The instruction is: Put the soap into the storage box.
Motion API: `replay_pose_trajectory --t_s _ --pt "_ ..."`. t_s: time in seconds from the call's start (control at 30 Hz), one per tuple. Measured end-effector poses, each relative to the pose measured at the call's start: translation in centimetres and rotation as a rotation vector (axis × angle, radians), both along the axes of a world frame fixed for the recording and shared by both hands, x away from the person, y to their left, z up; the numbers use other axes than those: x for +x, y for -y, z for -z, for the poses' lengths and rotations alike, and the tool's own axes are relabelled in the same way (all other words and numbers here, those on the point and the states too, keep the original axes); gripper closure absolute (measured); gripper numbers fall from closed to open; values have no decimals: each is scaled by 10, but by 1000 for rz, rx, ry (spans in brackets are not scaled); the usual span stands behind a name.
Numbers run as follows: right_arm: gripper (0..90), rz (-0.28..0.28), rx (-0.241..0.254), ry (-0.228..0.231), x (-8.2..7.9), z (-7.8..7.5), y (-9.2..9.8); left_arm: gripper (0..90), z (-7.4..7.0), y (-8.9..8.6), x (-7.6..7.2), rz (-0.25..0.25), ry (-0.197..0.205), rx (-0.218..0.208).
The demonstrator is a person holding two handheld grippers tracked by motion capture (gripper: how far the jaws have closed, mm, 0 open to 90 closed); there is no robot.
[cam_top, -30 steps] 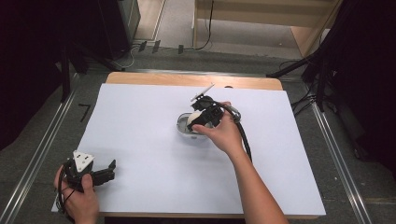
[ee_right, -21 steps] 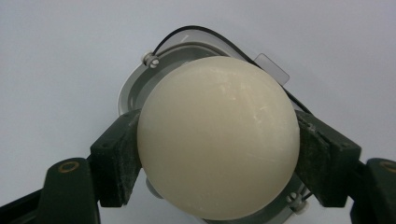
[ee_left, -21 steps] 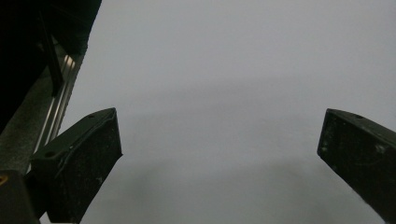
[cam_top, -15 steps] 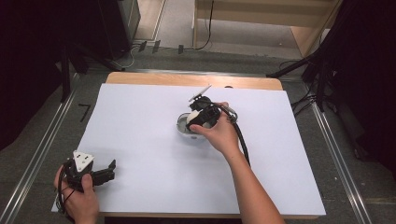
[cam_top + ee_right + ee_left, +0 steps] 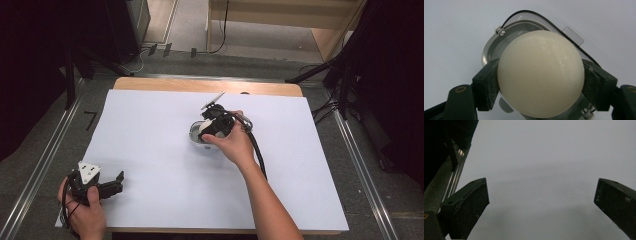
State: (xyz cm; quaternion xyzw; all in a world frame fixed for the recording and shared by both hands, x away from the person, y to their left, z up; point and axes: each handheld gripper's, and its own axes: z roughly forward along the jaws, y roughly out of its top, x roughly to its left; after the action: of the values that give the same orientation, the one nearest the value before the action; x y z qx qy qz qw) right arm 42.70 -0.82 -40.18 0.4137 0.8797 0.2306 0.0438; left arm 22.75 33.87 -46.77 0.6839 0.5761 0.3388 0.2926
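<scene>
My right gripper (image 5: 541,86) is shut on a cream-white ball (image 5: 541,73), one black pad pressing each side. Just beneath the ball lies a small grey dish (image 5: 489,51) with a clear plastic lid (image 5: 573,35) swung open behind it. From above, the right gripper (image 5: 209,131) points down at the dish (image 5: 195,136) near the middle of the white sheet, with the ball (image 5: 205,128) in its jaws. My left gripper (image 5: 119,181) rests at the near left corner, held in a hand. Its jaws (image 5: 541,197) stand wide apart over bare white paper.
The white sheet (image 5: 150,130) covers a wooden table (image 5: 165,84) whose far edge shows. Metal rails (image 5: 45,155) run along both sides on grey floor. A thick black cable (image 5: 257,150) trails from the right gripper along the forearm.
</scene>
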Motion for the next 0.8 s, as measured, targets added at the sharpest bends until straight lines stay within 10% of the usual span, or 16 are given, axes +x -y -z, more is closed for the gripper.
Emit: replay_pose_trajectory --t_s 0.8 --pt "250 12 -3 -38 0 8 3 1 0 0 0 0 0 -3"
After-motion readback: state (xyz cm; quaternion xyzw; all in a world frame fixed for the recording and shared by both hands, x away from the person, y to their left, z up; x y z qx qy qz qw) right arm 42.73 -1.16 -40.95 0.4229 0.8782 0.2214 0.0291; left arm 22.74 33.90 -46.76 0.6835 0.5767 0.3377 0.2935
